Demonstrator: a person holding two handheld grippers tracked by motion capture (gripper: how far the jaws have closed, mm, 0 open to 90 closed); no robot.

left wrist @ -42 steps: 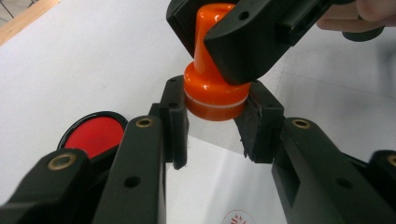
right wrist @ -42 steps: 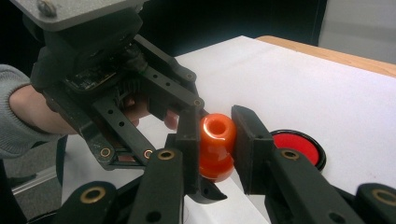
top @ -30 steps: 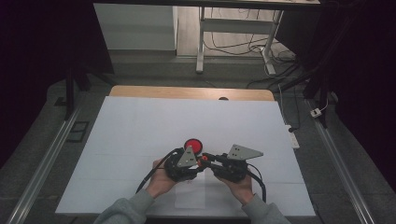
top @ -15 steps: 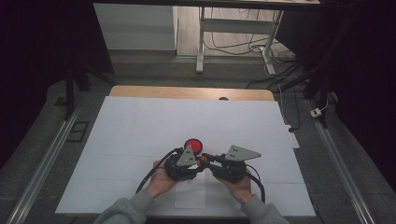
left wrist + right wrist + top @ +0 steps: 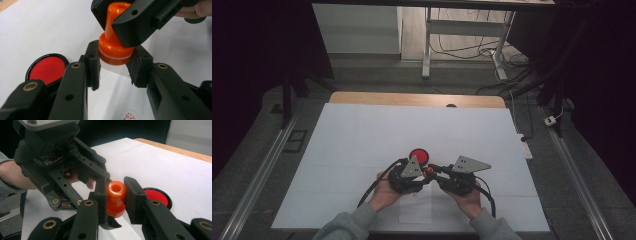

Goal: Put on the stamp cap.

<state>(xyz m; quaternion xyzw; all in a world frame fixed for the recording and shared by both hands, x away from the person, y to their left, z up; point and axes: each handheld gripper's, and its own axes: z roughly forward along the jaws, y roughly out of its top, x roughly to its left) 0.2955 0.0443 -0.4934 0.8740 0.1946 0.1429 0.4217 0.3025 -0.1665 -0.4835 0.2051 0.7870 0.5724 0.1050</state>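
On the left, the red ink pad (image 5: 419, 156) is seen lying flat on the white sheet (image 5: 362, 140) that covers the worktop (image 5: 362, 98), just beyond the two hands. Just right of the pad, near the front edge of the sheet and about midway across it, the left gripper (image 5: 421, 176) is held close above the surface. Its fingers (image 5: 92, 65) are nearly shut and are pressed against the wide round base of the orange stamp (image 5: 114, 47), one on each side.

The stamp is held between the two grippers, above a loose paper (image 5: 117, 100) that bears a red print (image 5: 129, 115). Its long axis runs from the wide base up through the narrow neck to the hollow knob; in the left gripper view it stands nearly upright, the base downward and the knob tilted slightly away. In the right gripper view the open end of the knob is turned toward the camera.

Further right, the right gripper (image 5: 432, 171) is closed on the knob and neck, and its fingers (image 5: 133, 192) are pressed on both sides.

Wide bare sheet is left on either side and behind the pad, up to the wooden far edge. Toward the person, little room is left before the near edge.
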